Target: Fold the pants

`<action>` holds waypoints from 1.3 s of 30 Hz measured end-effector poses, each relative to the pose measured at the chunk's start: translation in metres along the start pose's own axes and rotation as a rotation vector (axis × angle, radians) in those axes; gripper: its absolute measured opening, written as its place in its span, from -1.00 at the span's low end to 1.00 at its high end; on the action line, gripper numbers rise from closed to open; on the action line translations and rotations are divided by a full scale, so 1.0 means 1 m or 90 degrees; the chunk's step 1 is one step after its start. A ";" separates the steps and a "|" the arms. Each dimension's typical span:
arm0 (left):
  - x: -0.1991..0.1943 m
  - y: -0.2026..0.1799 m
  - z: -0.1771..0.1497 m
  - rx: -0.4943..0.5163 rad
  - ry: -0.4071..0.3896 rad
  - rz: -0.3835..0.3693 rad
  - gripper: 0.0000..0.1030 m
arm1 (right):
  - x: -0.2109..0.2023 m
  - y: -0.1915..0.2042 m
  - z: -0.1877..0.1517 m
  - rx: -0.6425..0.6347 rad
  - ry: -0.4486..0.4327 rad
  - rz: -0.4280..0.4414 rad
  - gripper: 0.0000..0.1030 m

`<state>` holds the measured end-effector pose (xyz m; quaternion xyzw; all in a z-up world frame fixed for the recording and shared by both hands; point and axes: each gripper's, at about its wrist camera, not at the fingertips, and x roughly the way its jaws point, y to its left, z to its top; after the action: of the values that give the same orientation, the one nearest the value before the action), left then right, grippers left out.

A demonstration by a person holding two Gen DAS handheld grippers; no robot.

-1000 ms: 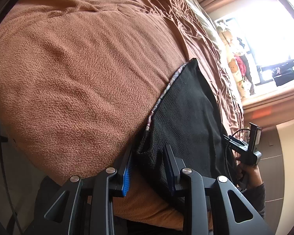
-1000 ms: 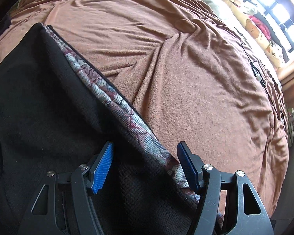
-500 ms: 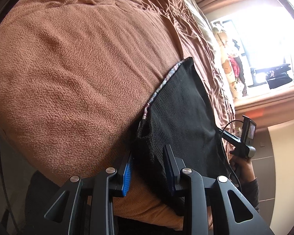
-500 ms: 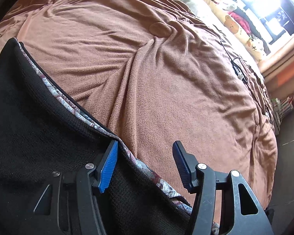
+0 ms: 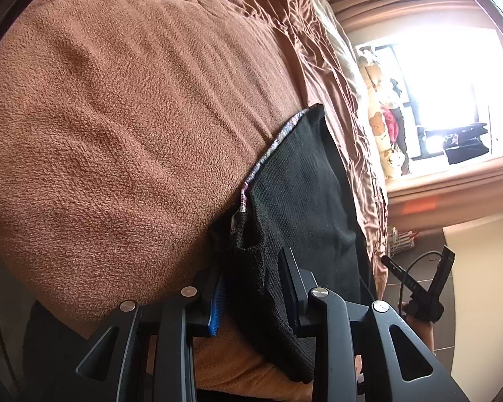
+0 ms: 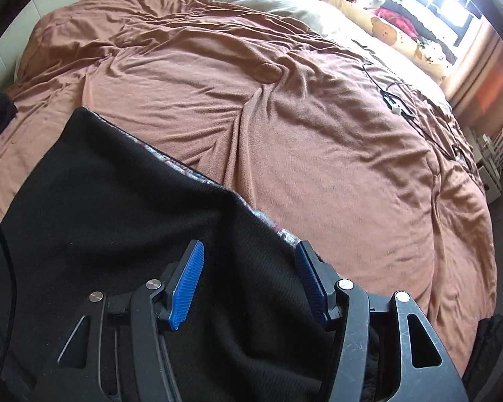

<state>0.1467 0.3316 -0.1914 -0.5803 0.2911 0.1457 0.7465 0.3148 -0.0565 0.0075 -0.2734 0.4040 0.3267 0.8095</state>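
Observation:
Black pants (image 5: 301, 184) with a patterned trim (image 5: 271, 144) lie on the brown blanket. My left gripper (image 5: 251, 274) is shut on a bunched corner of them at the bed's near edge. In the left wrist view, the right gripper (image 5: 419, 294) shows at the lower right, held in a hand. In the right wrist view the pants (image 6: 100, 194) rise in a taut fold toward my right gripper (image 6: 249, 251). It is shut on their edge beside the trim (image 6: 184, 167), and dark cloth fills the gap between the blue pads (image 6: 187, 284).
The brown blanket (image 6: 318, 134) covers the whole bed, with wrinkles in the middle. A black cable with a plug (image 6: 395, 100) lies on it at the right. A bear-print pillow (image 6: 385, 30) lines the bright window side. Floor shows past the bed's right edge.
My right gripper has narrowed onto the pants' edge and risen, lifting the cloth, so more of the bed shows. The left gripper kept its grip and place.

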 end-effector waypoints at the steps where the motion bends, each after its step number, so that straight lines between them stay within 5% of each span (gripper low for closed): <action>1: 0.001 -0.001 0.000 0.001 -0.002 -0.001 -0.41 | -0.005 0.000 -0.006 0.006 0.001 0.007 0.07; 4: 0.003 -0.002 -0.002 0.003 -0.003 -0.005 -0.41 | -0.017 0.005 -0.025 0.017 0.001 0.036 -0.09; 8: 0.004 -0.002 -0.003 0.010 0.000 -0.010 -0.79 | -0.035 0.009 -0.048 0.049 0.002 0.089 -0.32; 17: -0.002 -0.002 -0.003 0.018 -0.003 -0.035 -0.83 | -0.046 0.031 -0.101 0.092 0.013 0.192 -0.72; 30: -0.006 0.001 -0.004 0.015 0.003 -0.036 -0.83 | -0.039 0.046 -0.161 0.113 0.064 0.271 -0.79; 39: -0.005 0.004 -0.007 -0.004 0.001 -0.022 -0.82 | -0.056 0.002 -0.126 0.131 0.025 0.247 -0.80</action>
<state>0.1390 0.3267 -0.1923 -0.5876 0.2811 0.1332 0.7469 0.2279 -0.1613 -0.0125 -0.1128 0.4957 0.4277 0.7474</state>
